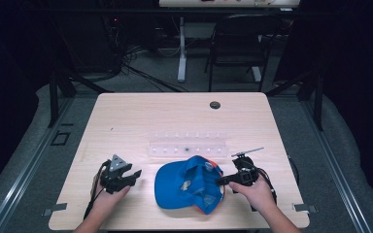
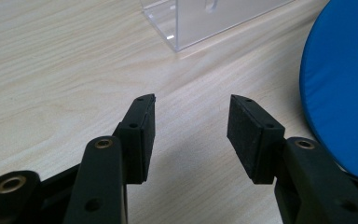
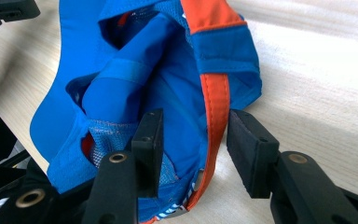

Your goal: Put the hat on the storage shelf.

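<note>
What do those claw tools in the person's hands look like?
Both are black. The left claw carries a grey three-cornered plate on top and trails a black cable. The right claw has a thin grey rod sticking out. Each ends in two flat black pads on arms with brass-coloured rivets. The forearms are bare.

Wooden table (image 1: 126, 121) with cap (image 1: 187, 187), clear rack (image 1: 187, 148)

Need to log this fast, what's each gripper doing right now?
Left gripper: open, holding nothing, over bare table.
Right gripper: open, jaws either side of the cap's orange edge, not clamped.
</note>
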`<action>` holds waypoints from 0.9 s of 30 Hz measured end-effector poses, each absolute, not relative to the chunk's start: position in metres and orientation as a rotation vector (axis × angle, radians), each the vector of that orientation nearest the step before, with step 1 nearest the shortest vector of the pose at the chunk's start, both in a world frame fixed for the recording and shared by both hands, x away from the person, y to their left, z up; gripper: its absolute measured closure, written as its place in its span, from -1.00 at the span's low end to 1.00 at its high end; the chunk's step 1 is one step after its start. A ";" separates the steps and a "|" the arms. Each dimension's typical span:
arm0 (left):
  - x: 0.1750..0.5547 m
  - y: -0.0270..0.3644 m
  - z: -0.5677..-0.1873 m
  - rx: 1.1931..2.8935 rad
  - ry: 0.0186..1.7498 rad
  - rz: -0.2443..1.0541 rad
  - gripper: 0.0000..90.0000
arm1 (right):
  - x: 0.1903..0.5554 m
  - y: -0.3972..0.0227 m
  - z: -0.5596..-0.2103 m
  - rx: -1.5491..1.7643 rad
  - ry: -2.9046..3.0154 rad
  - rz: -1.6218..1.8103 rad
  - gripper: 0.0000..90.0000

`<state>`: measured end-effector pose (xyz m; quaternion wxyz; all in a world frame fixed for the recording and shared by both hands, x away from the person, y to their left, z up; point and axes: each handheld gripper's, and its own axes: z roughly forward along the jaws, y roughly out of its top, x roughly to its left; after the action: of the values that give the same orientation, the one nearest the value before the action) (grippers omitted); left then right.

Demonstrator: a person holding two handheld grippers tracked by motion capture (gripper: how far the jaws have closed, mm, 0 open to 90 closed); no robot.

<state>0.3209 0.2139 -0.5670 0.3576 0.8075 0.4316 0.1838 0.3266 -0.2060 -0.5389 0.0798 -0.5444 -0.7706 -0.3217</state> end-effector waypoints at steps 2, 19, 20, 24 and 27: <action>0.321 0.214 -0.567 2.086 1.111 0.475 0.16 | 0.326 -0.206 -0.540 -1.623 -2.305 -0.955 0.26; 0.321 0.214 -0.567 2.090 1.112 0.477 0.16 | 0.322 -0.199 -0.531 -1.541 -2.293 -0.988 0.36; 0.321 0.214 -0.567 2.090 1.112 0.477 0.16 | 0.322 -0.199 -0.530 -1.533 -2.294 -0.988 0.38; 0.321 0.213 -0.568 2.089 1.114 0.475 0.17 | 0.322 -0.198 -0.528 -1.502 -2.290 -0.994 0.47; 0.321 0.213 -0.567 2.089 1.114 0.476 0.17 | 0.322 -0.197 -0.526 -1.487 -2.292 -0.988 0.55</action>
<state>0.3209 0.2135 -0.5674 0.3553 0.8087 0.4312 0.1841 0.3221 -0.1972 -0.5261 0.1180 -0.5083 -0.7833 -0.3377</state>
